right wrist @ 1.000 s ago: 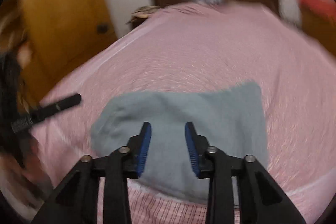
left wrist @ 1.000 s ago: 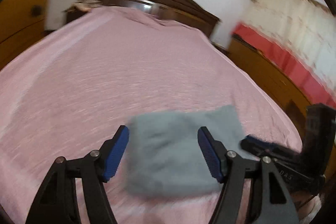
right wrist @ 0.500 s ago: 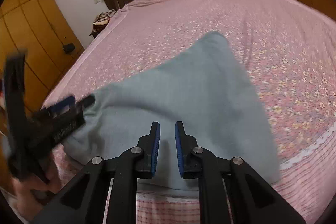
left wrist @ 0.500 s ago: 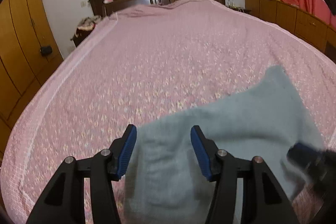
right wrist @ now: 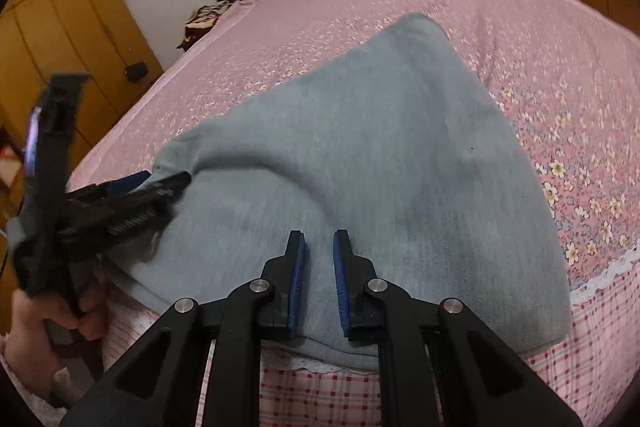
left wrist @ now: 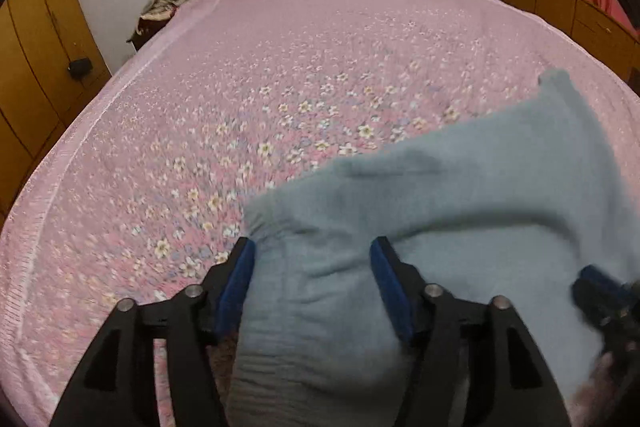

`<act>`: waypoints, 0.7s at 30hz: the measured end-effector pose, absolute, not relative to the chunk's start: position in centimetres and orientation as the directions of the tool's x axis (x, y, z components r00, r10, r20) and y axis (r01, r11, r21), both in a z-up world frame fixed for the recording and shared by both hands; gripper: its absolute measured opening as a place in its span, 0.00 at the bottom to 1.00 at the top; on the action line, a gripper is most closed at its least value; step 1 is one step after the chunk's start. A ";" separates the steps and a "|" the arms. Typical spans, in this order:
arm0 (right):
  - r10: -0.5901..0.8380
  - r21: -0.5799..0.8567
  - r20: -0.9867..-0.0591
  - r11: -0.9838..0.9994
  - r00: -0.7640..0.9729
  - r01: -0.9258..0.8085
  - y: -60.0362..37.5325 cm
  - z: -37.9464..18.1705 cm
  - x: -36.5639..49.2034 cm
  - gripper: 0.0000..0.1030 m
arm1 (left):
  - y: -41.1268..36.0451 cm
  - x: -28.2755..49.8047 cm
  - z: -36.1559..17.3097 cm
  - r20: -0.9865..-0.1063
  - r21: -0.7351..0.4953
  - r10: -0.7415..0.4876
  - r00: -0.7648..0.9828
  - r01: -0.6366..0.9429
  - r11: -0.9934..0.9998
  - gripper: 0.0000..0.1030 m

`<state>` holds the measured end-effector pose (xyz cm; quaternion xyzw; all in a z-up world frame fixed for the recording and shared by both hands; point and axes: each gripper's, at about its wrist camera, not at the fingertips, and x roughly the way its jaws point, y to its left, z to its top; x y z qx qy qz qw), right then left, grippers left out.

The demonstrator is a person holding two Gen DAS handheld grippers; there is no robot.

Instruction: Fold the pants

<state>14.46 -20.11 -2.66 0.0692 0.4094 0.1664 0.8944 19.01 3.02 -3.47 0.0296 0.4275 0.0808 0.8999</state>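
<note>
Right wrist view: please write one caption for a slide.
Folded grey pants on a pink floral bedspread; right gripper above them, jaws narrowly apart.

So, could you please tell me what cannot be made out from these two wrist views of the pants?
- Left wrist view: the near end of the gray pants runs off the bottom edge, behind the left gripper.
- Same view: the right gripper is blurred and cut off at the edge.
- Right wrist view: whether the right gripper pinches cloth; its fingers hide contact.
- Number of folded layers: unreadable.

Black hand-held gripper (right wrist: 319,247), blue pads (right wrist: 298,269), silver screws, bare skin
</note>
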 end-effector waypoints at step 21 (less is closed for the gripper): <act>0.388 0.301 -0.686 0.922 0.616 -0.245 -20.2 -3.0 14.8 0.16 | 6.9 17.1 -3.7 -0.735 -0.015 0.120 0.667 -0.193 0.981 0.81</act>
